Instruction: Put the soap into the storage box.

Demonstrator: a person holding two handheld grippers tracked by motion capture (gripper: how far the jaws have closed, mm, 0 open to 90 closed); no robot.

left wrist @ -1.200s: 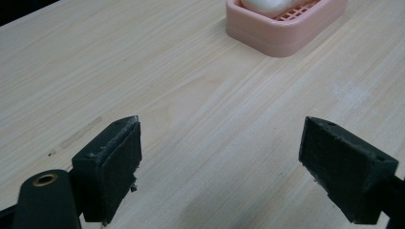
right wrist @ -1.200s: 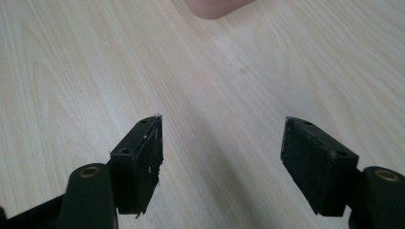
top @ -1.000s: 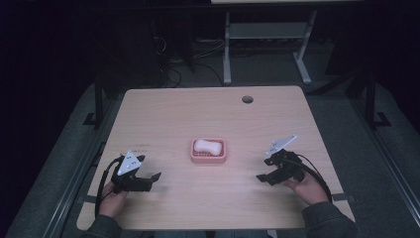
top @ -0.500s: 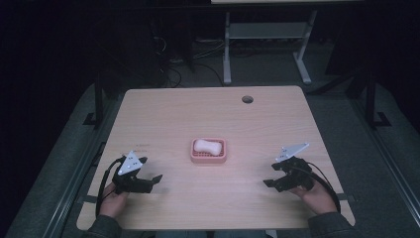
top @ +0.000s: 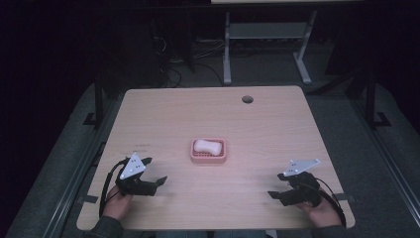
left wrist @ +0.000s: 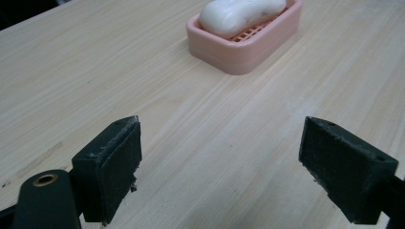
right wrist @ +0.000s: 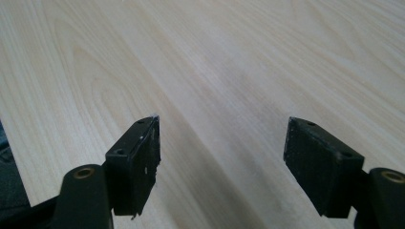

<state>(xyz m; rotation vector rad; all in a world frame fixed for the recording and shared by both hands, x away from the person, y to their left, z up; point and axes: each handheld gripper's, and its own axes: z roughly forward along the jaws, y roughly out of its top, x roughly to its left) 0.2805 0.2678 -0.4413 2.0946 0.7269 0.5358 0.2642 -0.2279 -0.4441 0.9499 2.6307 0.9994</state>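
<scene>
A pink soap dish (top: 223,154) rests at the middle of the wooden table (top: 208,114) with a white bar of soap (top: 207,146) lying in it. In the left gripper view the dish (left wrist: 248,45) and soap (left wrist: 239,12) lie ahead of the jaws. My left gripper (top: 157,181) sits at the front left, open and empty, its jaws wide apart over bare wood (left wrist: 219,157). At the front right my right gripper (top: 276,195) is also open and empty, low over the tabletop (right wrist: 222,143).
A round cable hole (top: 247,99) sits near the table's far right edge. Behind the table stand a white desk frame (top: 267,34) and loose cables on a dark floor. Dark rails run along both table sides.
My right gripper has drawn back toward the front edge and to the right. The left gripper has barely shifted. The soap and dish have not moved.
</scene>
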